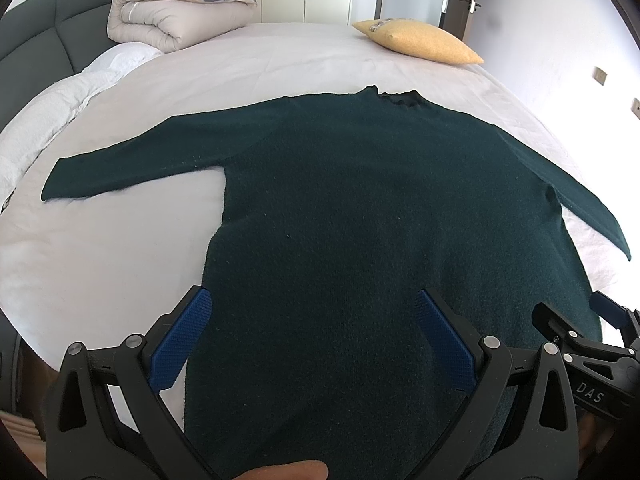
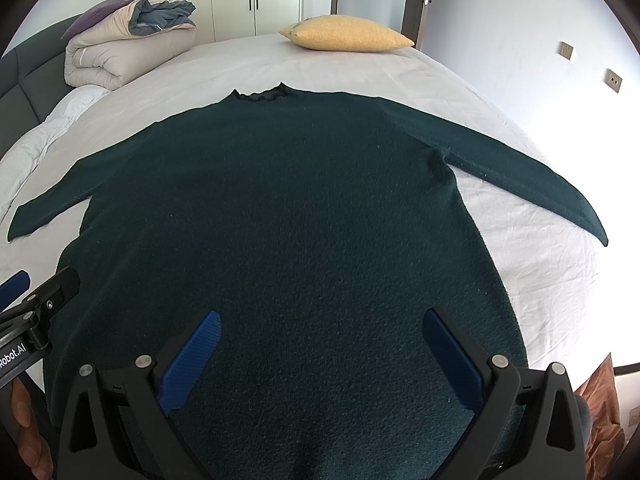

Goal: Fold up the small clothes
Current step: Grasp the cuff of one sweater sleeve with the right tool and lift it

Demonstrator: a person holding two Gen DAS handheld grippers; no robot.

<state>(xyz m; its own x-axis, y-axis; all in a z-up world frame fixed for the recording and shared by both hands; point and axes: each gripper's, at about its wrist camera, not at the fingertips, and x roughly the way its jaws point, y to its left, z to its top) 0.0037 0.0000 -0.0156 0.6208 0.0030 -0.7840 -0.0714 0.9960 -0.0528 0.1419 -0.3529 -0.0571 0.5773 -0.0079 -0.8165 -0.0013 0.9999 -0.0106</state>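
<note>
Two hand-held grippers, left hand-held gripper [image 1: 312,336] and right hand-held gripper [image 2: 322,354], hover with fingers spread apart, gripping nothing, above the hem of a dark green sweater [image 1: 380,208]. It lies flat ahead on the bed [image 1: 280,64], sleeves outstretched, likely ready for folding.

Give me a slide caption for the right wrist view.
Open right gripper poised over the hem of a dark green sweater spread flat, sleeves out, on a white bed.

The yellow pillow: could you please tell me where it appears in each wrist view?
Left wrist: yellow pillow upper right, beyond the sweater's collar.
Right wrist: yellow pillow top centre, just right of the collar.
Shared landmark: folded duvet at upper left.
</note>
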